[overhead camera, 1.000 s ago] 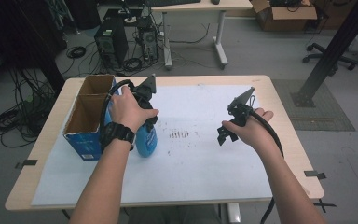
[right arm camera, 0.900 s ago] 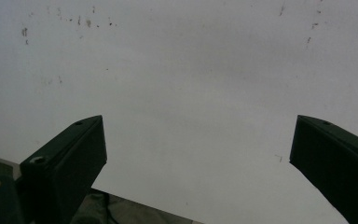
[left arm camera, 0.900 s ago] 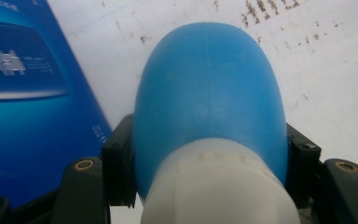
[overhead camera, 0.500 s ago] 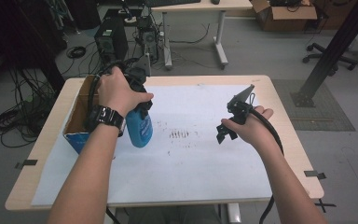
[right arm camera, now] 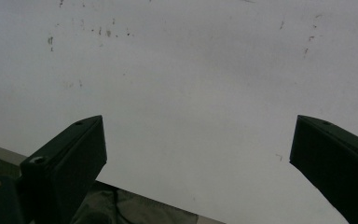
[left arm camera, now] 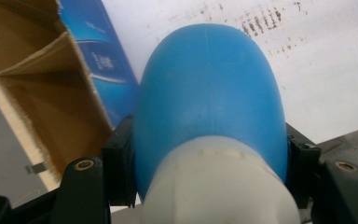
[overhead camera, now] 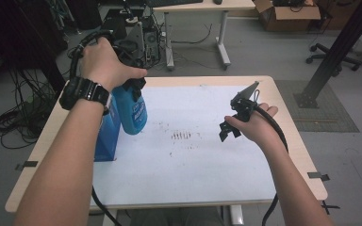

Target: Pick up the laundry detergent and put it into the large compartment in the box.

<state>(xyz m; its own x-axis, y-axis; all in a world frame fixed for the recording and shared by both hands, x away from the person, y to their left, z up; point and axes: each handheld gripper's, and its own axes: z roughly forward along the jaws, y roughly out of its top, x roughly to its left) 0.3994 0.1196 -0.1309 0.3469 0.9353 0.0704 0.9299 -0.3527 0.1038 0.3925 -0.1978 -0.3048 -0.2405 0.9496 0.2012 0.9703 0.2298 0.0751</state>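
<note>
A blue spray bottle [overhead camera: 131,109] with a white top hangs above the table's left side, over the edge of the white sheet [overhead camera: 193,155]. My left gripper [overhead camera: 134,87], mostly covered by the hand, is shut on it. In the left gripper view the two black jaws of the left gripper [left arm camera: 209,142] press on both sides of the blue spray bottle [left arm camera: 209,88], just below its white neck. My right gripper [overhead camera: 227,131] hovers over the right half of the sheet. In the right gripper view the right gripper [right arm camera: 198,126] is open, its jaws wide apart with bare sheet between them.
An open blue cardboard box [overhead camera: 106,136] stands at the left edge of the table [overhead camera: 292,141], right beside the bottle; its brown inside [left arm camera: 37,93] shows below. Dark smudges [overhead camera: 183,135] mark the sheet's middle. Cables trail from both grippers.
The left hand has raised the blue spray bottle off the table and carried it up and back. The right gripper has stayed where it was, still open.
</note>
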